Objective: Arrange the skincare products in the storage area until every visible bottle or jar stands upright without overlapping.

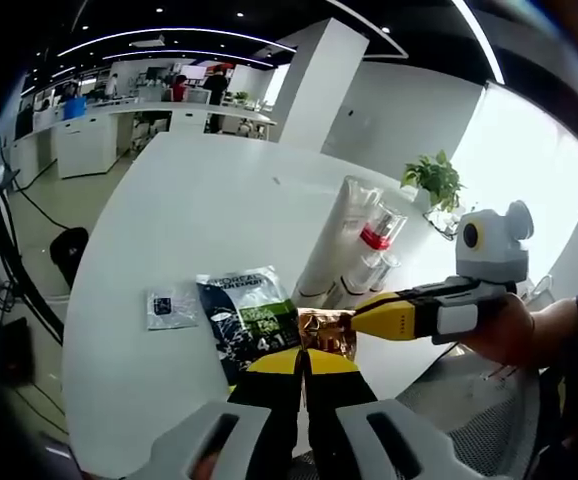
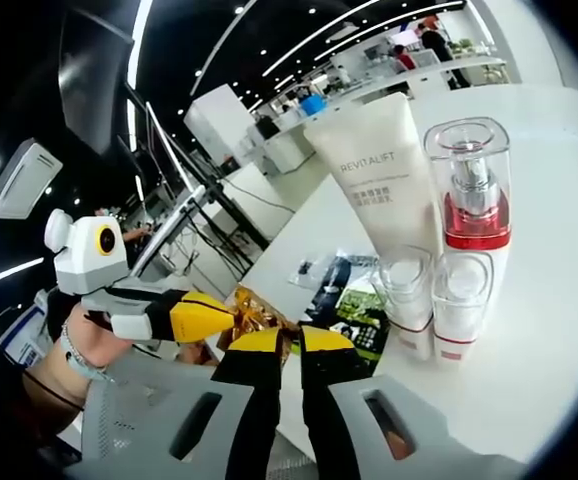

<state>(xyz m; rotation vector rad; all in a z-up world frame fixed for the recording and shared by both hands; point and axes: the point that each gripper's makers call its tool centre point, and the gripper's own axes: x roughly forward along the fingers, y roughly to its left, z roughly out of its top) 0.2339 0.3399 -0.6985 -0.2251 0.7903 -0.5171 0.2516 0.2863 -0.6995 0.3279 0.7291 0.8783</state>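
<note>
A crinkled gold packet [image 1: 327, 333] hangs at the table's near edge, and both grippers meet on it. My left gripper [image 1: 304, 362] is shut, with the packet at its yellow tips. My right gripper [image 1: 361, 316] comes in from the right and is shut on the packet's other side. In the right gripper view the gold packet [image 2: 260, 310] sits between my right gripper [image 2: 290, 345] and the left gripper [image 2: 227, 317]. Behind stand a white Revitalift tube [image 2: 377, 180], a clear pump bottle with a red band [image 2: 472, 205] and two small clear-capped bottles [image 2: 409, 295].
A dark green sachet [image 1: 247, 315] and a small grey sachet [image 1: 170, 306] lie flat on the white table [image 1: 199, 200]. A potted plant [image 1: 435, 180] stands beyond the upright group of products [image 1: 364, 245]. A person's hand [image 1: 514, 335] holds the right gripper. Desks and people fill the far background.
</note>
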